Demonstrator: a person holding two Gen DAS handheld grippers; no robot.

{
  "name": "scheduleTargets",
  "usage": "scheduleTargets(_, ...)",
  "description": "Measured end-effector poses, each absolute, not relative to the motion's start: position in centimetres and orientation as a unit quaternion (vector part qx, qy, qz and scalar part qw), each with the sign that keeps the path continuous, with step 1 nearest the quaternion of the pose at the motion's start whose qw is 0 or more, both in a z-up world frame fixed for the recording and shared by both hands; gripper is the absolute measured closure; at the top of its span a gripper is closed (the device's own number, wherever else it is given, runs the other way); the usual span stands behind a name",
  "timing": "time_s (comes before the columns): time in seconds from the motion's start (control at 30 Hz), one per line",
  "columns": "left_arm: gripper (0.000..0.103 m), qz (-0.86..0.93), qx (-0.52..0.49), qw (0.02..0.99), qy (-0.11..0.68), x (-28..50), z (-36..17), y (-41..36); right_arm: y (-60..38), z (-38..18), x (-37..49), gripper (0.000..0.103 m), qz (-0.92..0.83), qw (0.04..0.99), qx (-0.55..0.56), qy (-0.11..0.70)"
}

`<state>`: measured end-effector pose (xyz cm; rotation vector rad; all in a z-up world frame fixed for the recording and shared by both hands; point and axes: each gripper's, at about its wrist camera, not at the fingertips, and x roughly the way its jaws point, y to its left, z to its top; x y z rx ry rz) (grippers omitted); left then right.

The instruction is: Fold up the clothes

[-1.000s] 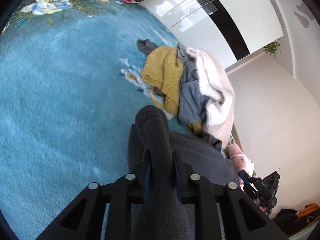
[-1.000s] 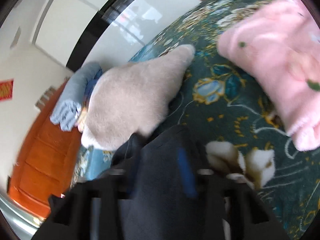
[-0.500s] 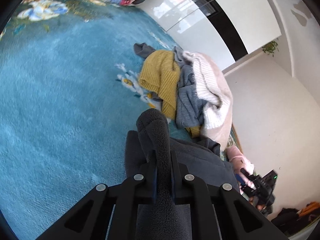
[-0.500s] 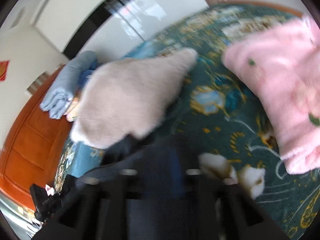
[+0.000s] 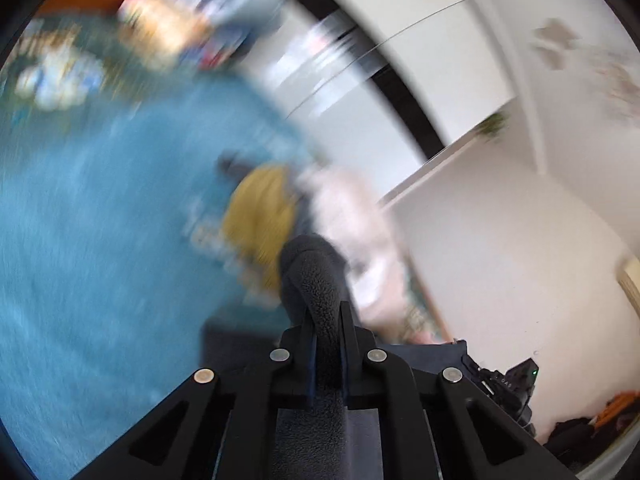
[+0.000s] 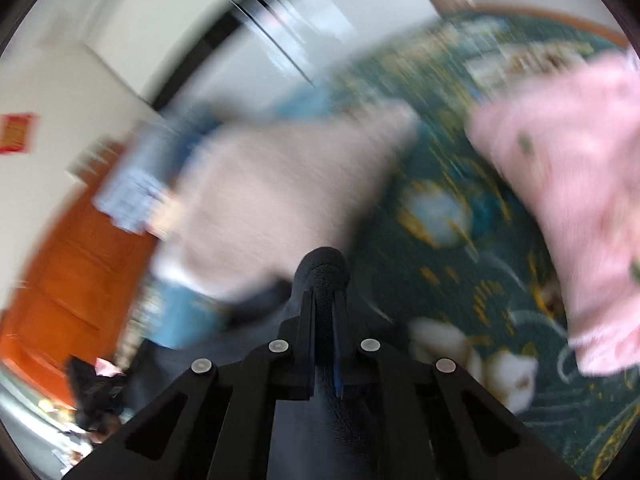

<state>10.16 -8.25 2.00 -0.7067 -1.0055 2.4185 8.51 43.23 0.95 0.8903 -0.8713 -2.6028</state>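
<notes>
Both views are motion-blurred. My left gripper (image 5: 327,312) is shut on a fold of a dark grey fleece garment (image 5: 310,264), which bulges out past the fingertips and hangs below over the blue carpet (image 5: 88,248). My right gripper (image 6: 323,300) is shut on another part of the same dark fleece garment (image 6: 322,264), its edge poking up between the fingers. The rest of the garment trails down under both grippers.
A pile of clothes lies ahead in the left wrist view: a mustard knit (image 5: 260,216) and a pale pink piece (image 5: 352,208). The right wrist view shows a beige garment (image 6: 280,184), a pink fluffy garment (image 6: 560,184), a floral rug (image 6: 460,240) and an orange wooden door (image 6: 60,272).
Both grippers have swung fast with the dark fleece held, blurring the scene. The left view has lifted and turned toward the wall; the clothes pile now sits closer to the fingertips.
</notes>
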Motion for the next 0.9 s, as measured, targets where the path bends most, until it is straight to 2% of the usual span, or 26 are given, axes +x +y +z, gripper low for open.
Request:
scheduleTargets(0.07,0.094,0.888,-0.230,0.214,-0.335,10.6,3.4,-7.9,43.9,2.9,9.4,0.097,-0.905,0.138,0.257,-0.308)
scheduleTargets(0.13,0.094,0.886,-0.251,0.205,-0.333,9.5,2.3,-7.8,44.6,3.0,8.8,0.097,-0.907,0.117,0.252,-0.316)
scheduleTargets(0.23,0.094,0.864,-0.329,0.159,-0.346,6.7,-2.3,-8.1,44.4,0.0,6.8,0.097,-0.896,0.078,0.299,-0.318)
scheduleTargets(0.33,0.094,0.816,-0.397,0.139,-0.396,4.8,-6.7,-8.9,44.3,-4.0,5.6,0.097,-0.874,0.044,0.340,-0.344)
scheduleTargets(0.53,0.093,0.812,-0.425,0.136,-0.377,4.4,-8.0,-8.0,46.7,-7.4,5.7,0.101,-0.843,-0.015,0.367,-0.393)
scheduleTargets(0.6,0.090,0.814,-0.423,0.131,-0.376,4.4,-7.7,-8.3,47.4,-7.4,6.3,0.101,-0.836,-0.012,0.363,-0.412)
scheduleTargets(0.63,0.089,0.813,-0.419,0.129,-0.384,4.7,-7.5,-8.6,47.4,-6.9,6.8,0.100,-0.841,-0.013,0.361,-0.402)
scheduleTargets(0.7,0.082,0.810,-0.409,0.125,-0.401,5.3,-6.9,-9.3,47.3,-5.8,7.8,0.098,-0.853,-0.016,0.356,-0.380)
scheduleTargets(0.77,0.069,0.833,-0.388,0.099,-0.382,6.5,-5.1,-9.8,46.7,-4.3,8.7,0.098,-0.869,-0.013,0.354,-0.346)
scheduleTargets(0.83,0.067,0.857,-0.367,0.084,-0.350,7.8,-3.1,-9.6,45.7,-2.5,9.3,0.098,-0.885,-0.004,0.350,-0.306)
scheduleTargets(0.9,0.065,0.875,-0.352,0.111,-0.314,9.1,-0.9,-8.0,44.2,-0.8,10.2,0.098,-0.898,0.009,0.349,-0.269)
